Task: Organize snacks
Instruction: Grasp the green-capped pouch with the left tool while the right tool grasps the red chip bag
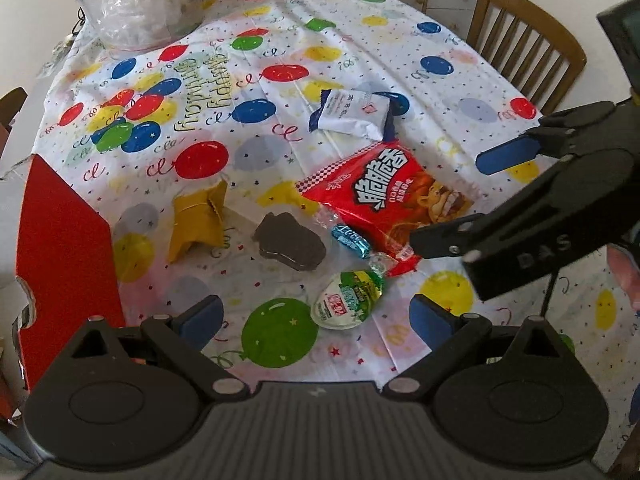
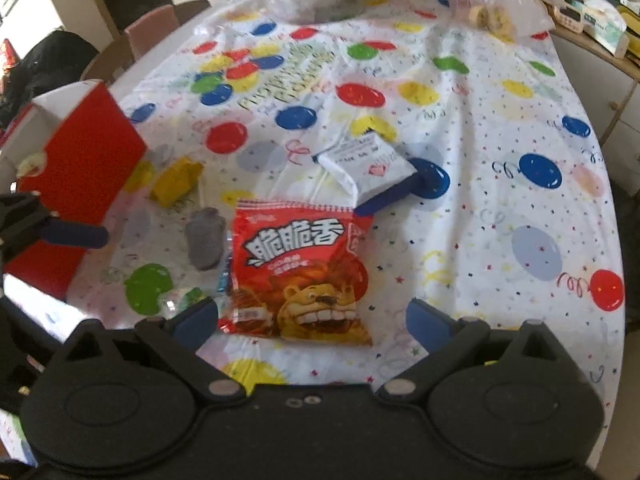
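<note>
Left claw: jaws spread wide, holding nothing, above the round green-and-white packet.
Right claw: jaws spread wide, empty, straddling the near end of the red crisp bag.
Nearby snacks: blue candy touching the red bag; dark grey packet and yellow packet beside it; white pouch further off.
Red box: at the worktop edge, left side.

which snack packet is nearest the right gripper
The red crisp bag with the cartoon lion: it lies right before the open right gripper, while the white packet and yellow packet sit farther off.
</note>
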{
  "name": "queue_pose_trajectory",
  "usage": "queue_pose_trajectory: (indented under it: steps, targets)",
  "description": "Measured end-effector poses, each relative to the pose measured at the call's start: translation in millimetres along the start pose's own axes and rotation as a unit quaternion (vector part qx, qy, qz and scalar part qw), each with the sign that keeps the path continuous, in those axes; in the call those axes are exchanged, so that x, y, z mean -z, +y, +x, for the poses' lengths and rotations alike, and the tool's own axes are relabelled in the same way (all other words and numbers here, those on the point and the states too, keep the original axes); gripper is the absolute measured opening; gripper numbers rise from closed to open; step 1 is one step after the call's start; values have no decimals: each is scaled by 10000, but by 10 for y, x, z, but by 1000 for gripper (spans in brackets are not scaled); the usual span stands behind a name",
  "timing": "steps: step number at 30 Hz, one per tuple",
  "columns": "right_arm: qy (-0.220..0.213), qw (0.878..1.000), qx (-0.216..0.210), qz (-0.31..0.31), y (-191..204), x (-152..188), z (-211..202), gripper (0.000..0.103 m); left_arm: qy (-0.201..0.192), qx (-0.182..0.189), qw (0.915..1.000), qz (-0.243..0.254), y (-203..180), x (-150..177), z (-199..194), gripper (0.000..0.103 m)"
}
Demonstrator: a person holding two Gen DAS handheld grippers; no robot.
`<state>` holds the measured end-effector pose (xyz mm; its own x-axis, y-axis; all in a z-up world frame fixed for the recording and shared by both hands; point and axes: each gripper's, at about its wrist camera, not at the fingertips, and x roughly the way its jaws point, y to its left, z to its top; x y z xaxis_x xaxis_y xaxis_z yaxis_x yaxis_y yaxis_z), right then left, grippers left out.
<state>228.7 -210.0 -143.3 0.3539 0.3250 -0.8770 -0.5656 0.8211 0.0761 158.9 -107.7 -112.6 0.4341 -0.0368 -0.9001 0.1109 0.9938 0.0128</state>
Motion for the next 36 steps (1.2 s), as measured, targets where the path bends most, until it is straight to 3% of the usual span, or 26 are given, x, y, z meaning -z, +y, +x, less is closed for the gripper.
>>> queue_pose_trajectory:
  steps: [13,20,26,31,36]
  targets:
    - [136,9999,-78,26,26,-83,252,90,262,5,9995,176,-1,-81,255,98]
    - [154,9999,-65,12,5,-85,238,75,437,64,9988,222,-18,-76,377,81]
    - [139,9998,-64,81,-75,-51,197,69,431,115,9986,270,-45,-89,418,78]
    - [126,9997,-41,201,-122,-7,156,67,374,124,9989,267,-73,-83,375,59]
    - [90,9991,29,406,-153,50,96,65,344,65,9993,151,-69,-87,344,33]
